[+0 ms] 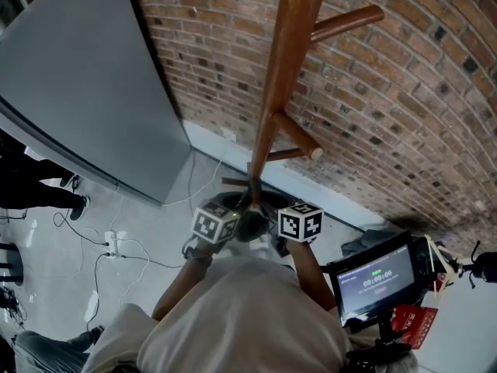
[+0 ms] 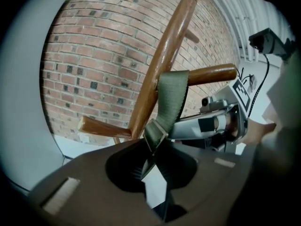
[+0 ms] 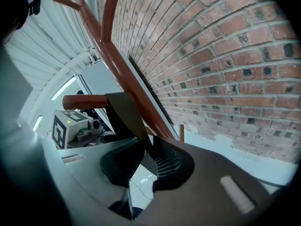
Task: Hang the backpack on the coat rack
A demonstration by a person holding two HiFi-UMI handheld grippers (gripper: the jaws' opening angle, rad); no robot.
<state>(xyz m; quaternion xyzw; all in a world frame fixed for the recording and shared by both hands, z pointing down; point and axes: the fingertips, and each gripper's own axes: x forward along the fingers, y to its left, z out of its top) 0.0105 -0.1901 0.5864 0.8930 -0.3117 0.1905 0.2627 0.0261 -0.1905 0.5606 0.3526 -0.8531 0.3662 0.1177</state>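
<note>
The wooden coat rack (image 1: 283, 76) stands against the brick wall. An olive backpack strap (image 2: 171, 98) is looped over one of its pegs (image 2: 211, 74) and runs down taut, buckle first, into my left gripper (image 2: 155, 166), which looks shut on it. In the right gripper view the same strap (image 3: 124, 112) hangs from the peg (image 3: 87, 101) and passes between the jaws of my right gripper (image 3: 143, 166); its pads stand apart from it. From the head view the two marker cubes (image 1: 216, 224) (image 1: 300, 222) flank the dark backpack (image 1: 250, 225) at the rack's foot.
A grey cabinet (image 1: 85, 84) stands left of the rack, the brick wall (image 1: 388, 107) behind it. Cables and a power strip (image 1: 112, 243) lie on the floor. A screen on a stand (image 1: 374, 278) is at my right, and someone's legs (image 1: 39, 189) at far left.
</note>
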